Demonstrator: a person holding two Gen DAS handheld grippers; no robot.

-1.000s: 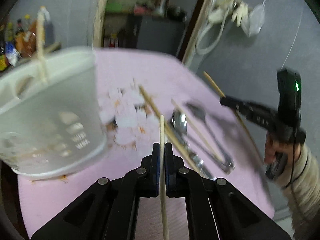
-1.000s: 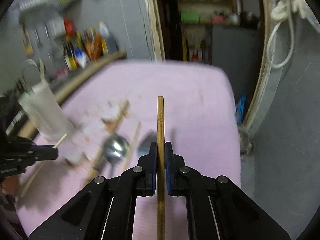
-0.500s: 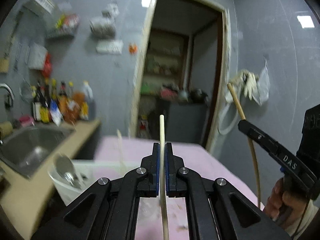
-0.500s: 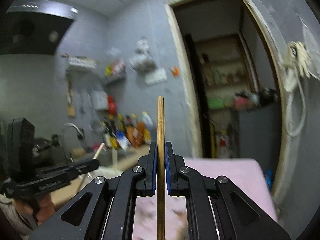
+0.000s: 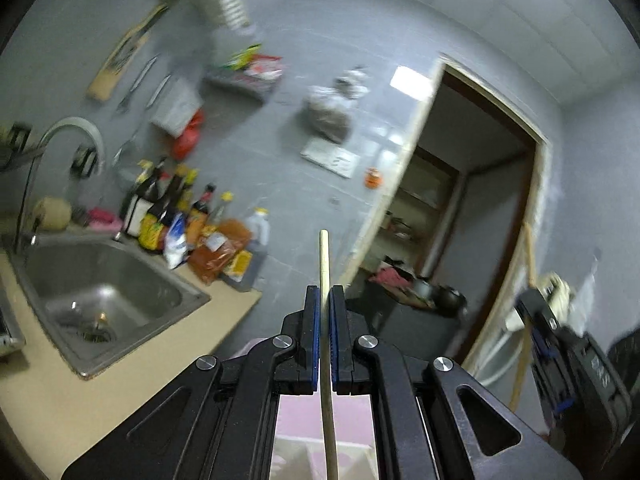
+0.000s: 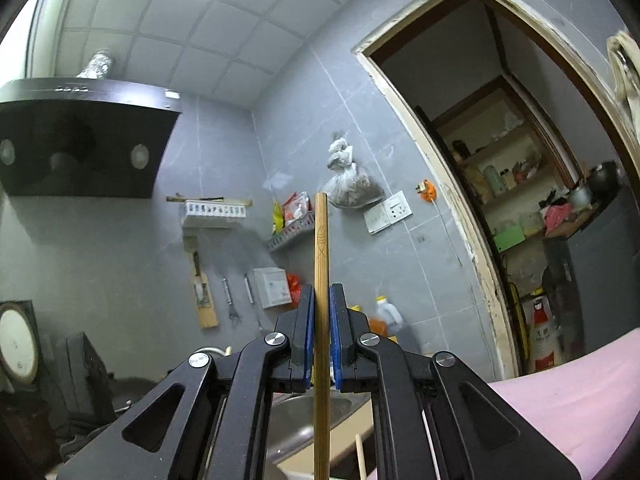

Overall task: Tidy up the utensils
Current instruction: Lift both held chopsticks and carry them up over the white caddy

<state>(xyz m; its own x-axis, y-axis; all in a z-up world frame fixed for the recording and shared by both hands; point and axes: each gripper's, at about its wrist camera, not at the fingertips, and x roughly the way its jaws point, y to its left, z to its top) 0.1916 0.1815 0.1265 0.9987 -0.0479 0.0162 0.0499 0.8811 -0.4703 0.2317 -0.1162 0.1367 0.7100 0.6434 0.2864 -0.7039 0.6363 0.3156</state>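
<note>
Left gripper [image 5: 325, 300] pinches pale chopstick [image 5: 325, 256] (sink [image 5: 100, 292] visible) | right gripper [image 6: 322, 300] pinches darker chopstick [image 6: 321, 248]; range hood [image 6: 80, 148] visible

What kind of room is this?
Most likely a home kitchen. There is a metal sink with a curved tap, a row of sauce bottles on the counter beside it, and a black cooker hood on the wall.

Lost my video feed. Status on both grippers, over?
Left gripper shut on pale chopstick. Right gripper shut on darker chopstick. Both aimed at kitchen wall; nothing blocking.
</note>
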